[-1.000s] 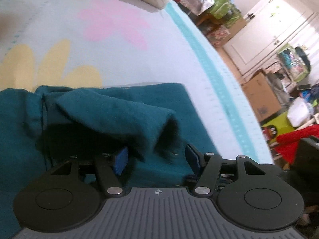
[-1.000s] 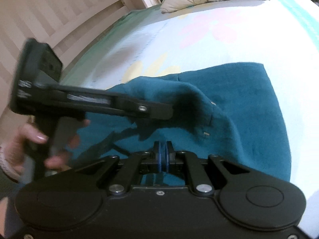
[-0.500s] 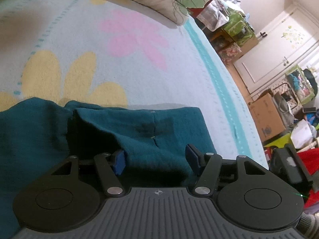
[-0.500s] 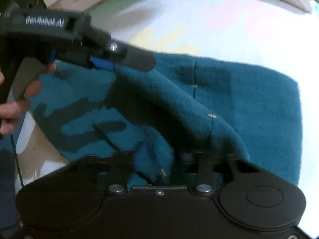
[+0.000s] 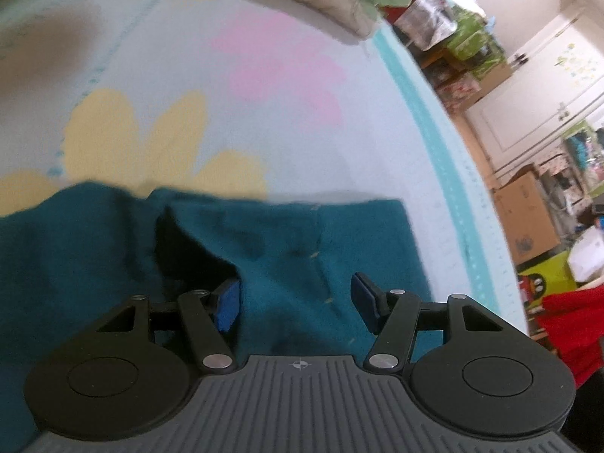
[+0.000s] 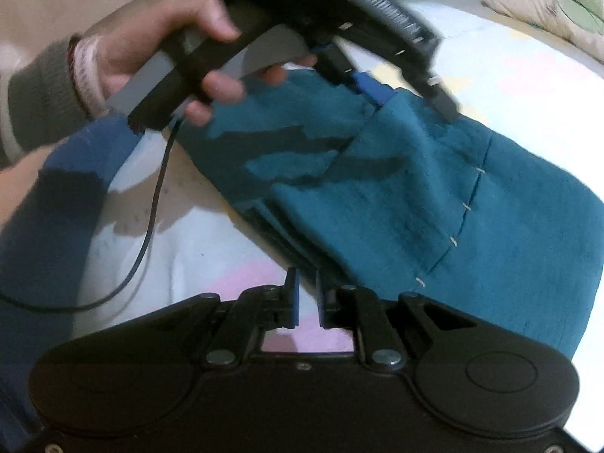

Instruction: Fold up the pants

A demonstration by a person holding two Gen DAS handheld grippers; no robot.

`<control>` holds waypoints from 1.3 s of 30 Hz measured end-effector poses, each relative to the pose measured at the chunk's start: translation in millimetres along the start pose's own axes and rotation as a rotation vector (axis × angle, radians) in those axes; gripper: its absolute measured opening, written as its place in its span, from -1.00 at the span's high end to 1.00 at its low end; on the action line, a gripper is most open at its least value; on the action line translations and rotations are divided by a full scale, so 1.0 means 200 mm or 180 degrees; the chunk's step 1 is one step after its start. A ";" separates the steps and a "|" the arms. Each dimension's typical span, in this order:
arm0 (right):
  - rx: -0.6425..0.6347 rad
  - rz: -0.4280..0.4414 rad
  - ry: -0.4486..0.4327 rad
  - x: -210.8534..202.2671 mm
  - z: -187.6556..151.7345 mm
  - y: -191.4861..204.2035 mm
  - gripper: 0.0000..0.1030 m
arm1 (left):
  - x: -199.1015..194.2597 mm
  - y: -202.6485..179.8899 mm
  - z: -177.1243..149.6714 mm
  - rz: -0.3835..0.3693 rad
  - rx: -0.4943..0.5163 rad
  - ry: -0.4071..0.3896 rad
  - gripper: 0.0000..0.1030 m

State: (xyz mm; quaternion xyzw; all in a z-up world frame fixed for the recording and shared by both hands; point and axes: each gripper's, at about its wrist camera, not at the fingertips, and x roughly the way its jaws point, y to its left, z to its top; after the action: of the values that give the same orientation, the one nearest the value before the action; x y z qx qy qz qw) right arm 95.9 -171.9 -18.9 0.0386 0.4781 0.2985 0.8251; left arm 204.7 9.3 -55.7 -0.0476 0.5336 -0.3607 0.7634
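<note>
Black grippers with blue pads (image 5: 227, 304) are seen; a bare hand (image 6: 158, 56), grey cuff and thin black cable (image 6: 151, 222) too.

dim indoor light, soft shadows on pants (image 6: 434, 196), motion blur, fisheye bending at edges.

You are looking at matt teal woven cloth pants (image 6: 434, 196) lying on a soft, fleecy bedspread (image 5: 264, 113). The left gripper (image 5: 296, 302) is showing matt black plastic links and bright metal rivets.
</note>
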 end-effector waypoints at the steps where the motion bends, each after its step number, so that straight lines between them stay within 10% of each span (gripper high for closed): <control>1: 0.0140 0.0047 -0.0050 -0.03 0.00 -0.02 0.60 | 0.00 0.01 -0.01 0.0045 0.0002 0.0040 -0.15; 8: 0.1073 -0.0132 -0.0340 -0.13 0.05 -0.29 0.47 | -0.02 0.10 -0.18 0.0526 -0.0051 0.0357 -0.15; 13: 0.1392 -0.0479 -0.0191 -0.02 0.02 -0.37 0.47 | -0.15 0.05 -0.27 0.0809 -0.0045 0.0105 -0.15; 21: 0.1361 -0.0620 0.0093 0.07 0.04 -0.31 0.47 | -0.10 -0.12 -0.41 0.0683 0.0091 -0.0051 -0.15; 29: 0.1422 -0.1026 -0.0318 -0.01 0.21 -0.54 0.28 | -0.08 -0.05 -0.53 0.1081 0.0129 0.0028 -0.15; 39: 0.1668 -0.1546 -0.0110 0.29 0.35 -0.81 0.18 | -0.22 0.02 -0.61 0.1290 -0.0044 -0.0187 -0.15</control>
State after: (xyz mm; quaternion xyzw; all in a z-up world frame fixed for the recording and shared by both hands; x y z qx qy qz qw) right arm 247.4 -257.9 -82.5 0.1392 0.5196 -0.0398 0.8421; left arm 95.2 75.7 -75.4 0.0450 0.5123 -0.1945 0.8353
